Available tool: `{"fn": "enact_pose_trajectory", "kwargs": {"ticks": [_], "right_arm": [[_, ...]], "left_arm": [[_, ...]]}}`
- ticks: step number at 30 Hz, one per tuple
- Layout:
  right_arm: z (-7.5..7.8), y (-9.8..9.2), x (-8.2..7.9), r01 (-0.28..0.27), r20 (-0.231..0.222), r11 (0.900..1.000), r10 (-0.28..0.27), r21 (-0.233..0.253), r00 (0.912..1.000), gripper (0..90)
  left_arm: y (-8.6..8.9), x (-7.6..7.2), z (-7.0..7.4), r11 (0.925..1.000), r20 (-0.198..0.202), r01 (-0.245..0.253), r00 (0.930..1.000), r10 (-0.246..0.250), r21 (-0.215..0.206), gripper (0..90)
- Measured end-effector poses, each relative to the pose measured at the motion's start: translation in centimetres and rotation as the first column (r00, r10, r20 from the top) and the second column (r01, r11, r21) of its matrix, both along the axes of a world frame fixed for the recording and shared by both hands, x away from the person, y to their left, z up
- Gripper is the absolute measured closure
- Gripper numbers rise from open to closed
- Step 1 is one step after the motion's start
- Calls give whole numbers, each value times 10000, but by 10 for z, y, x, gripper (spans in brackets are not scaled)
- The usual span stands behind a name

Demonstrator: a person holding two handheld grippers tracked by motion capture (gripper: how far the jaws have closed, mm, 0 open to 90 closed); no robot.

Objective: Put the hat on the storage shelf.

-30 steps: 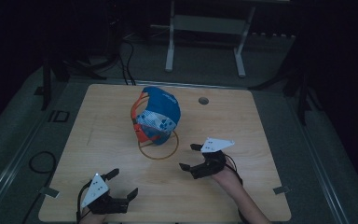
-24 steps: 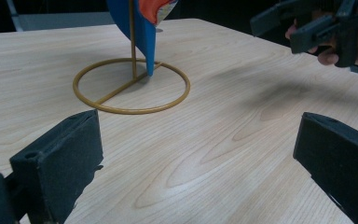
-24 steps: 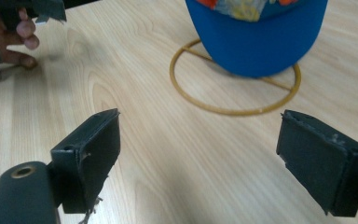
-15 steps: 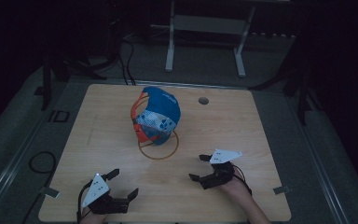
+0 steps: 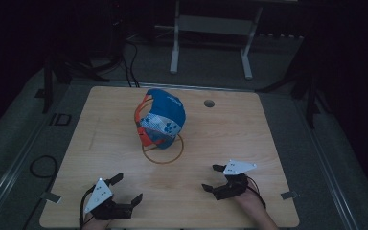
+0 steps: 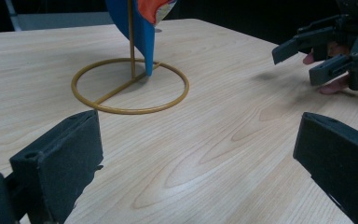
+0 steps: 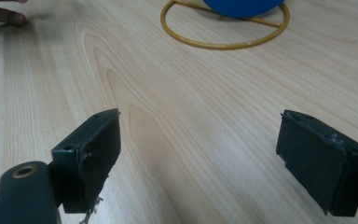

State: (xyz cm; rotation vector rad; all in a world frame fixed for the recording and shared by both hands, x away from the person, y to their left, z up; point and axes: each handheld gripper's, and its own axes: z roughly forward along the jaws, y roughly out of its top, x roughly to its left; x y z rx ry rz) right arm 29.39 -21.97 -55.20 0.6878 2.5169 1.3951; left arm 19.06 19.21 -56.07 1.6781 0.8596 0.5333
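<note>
Your left gripper (image 5: 126,188) and right gripper (image 5: 212,178) rest low at the counter's (image 5: 268,143) near edge, fingers spread and empty, while the blue cap (image 5: 163,117) sits on its wire stand (image 5: 163,149) mid-counter, well apart.

Stand: gold wire ring base (image 6: 130,86) on wooden table (image 6: 223,140)
Cap: blue brim (image 6: 137,32) hangs touching the ring
Left gripper (image 6: 198,163): jaws wide apart
Right gripper (image 6: 328,56): far right, jaws parted

Right tool (image 5: 216,177), black two-jaw with grey three-cornered plate on top: pulled back from spot beside brass wire ring stand (image 5: 163,149) at frame centre toward lower right of frame, near bottom edge of light wooden tabletop (image 5: 268,134). Now well apart from ring stand. Jaws spread wide, over bare wood.
</note>
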Motion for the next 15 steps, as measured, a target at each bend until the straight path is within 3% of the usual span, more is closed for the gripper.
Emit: {"fn": "enact_pose_trajectory", "kwargs": {"ticks": [9,15], "right_arm": [[-1,-17,-1,382,-13,9990,-381,214,9993,137],[-4,-20,-1,589,74,9982,-590,74,9982,137]], "left_arm": [[1,-1,0,10000,2,15,10000,-15,-6,16],[1,-1,0,10000,-3,19,10000,-19,-34,16]]}}
